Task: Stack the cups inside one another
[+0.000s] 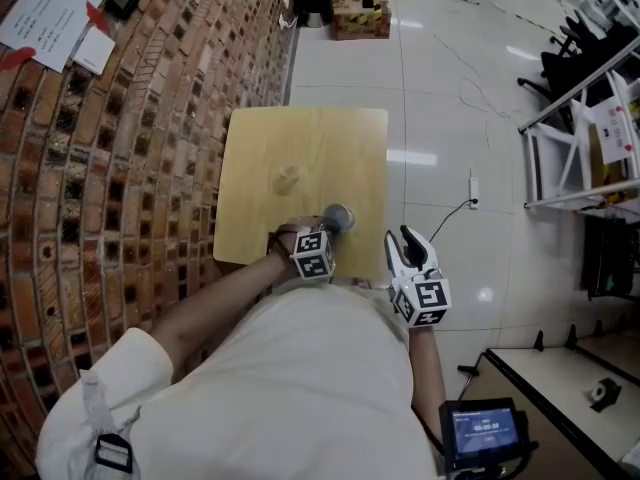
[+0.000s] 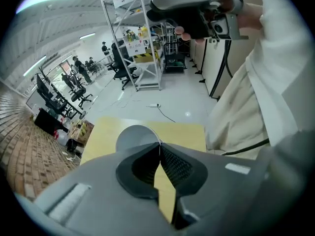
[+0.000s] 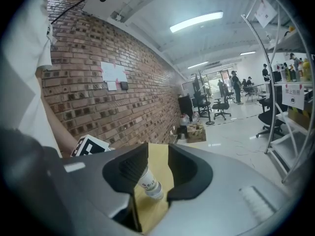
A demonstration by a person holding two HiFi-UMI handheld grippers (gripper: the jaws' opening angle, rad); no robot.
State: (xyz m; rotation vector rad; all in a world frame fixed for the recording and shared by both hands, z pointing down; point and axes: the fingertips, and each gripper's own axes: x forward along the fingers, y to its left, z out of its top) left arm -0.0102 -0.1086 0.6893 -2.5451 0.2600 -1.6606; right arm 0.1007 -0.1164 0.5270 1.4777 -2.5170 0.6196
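Left tongs (image 2: 158, 146) apparently pinch the cup (image 2: 134, 135) rim; open, empty right tongs (image 3: 157, 159) see its side.

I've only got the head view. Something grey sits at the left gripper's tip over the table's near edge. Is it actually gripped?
Observer: Yes. In its own view the left gripper is shut on the cup, pinching the thin wall at the rim.
Operator: Is the right one holding anything?
Observer: No. The right gripper has its jaws apart and empty.
Operator: How does the cup sit?
Observer: The right gripper view shows it tilted, print on its side; I cannot tell whether it touches the table.
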